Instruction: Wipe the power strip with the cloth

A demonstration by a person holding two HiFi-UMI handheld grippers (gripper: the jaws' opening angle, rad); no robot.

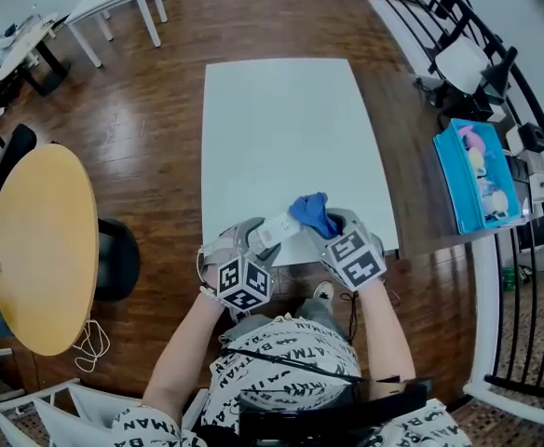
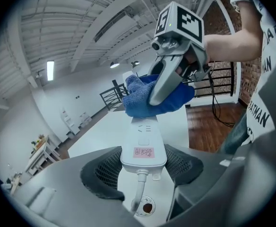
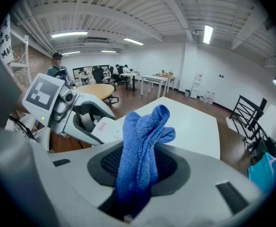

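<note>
Our left gripper (image 2: 143,168) clamping the strip (image 2: 143,138), our right gripper (image 3: 140,168) pressing the pinched cloth (image 3: 145,126) on its far end

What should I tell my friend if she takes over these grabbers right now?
Left gripper: shut on the power strip at its cable end, held over the table's near edge.
Right gripper: shut on the blue cloth, which rests on the strip's far end.
Done: both picked up and brought together.
Left: wipe along the strip; how much is wiped already doesn't show.
</note>
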